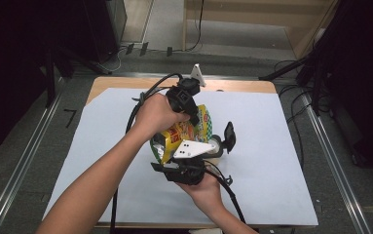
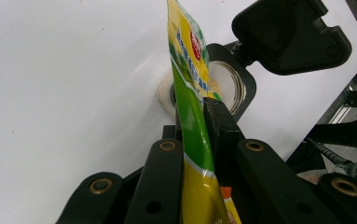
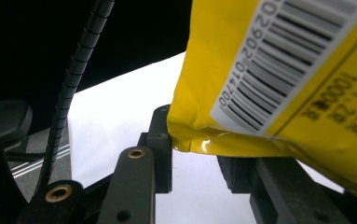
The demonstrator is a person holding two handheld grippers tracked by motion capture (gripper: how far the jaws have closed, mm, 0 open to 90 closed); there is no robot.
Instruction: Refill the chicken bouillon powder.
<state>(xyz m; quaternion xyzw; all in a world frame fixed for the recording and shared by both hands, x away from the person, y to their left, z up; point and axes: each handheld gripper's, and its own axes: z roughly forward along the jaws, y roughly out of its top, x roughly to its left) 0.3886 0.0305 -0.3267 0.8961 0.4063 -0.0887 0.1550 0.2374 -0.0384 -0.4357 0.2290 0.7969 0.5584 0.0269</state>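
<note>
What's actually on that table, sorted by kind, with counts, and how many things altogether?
Yellow-and-green snack bags: 1
Black containers with a hinged lid standing open: 1
White sheets covering the table: 1
Hand-held grippers: 2, the left gripper pinching the bag's edge, the right gripper at the bag's barcode end
Total: 5

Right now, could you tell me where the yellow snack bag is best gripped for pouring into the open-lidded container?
Grip the snack bag by its flat sealed edge, jaws coming from below, as the left gripper does; that thin seam fits between shut jaws. The container sits just beyond it.
</note>
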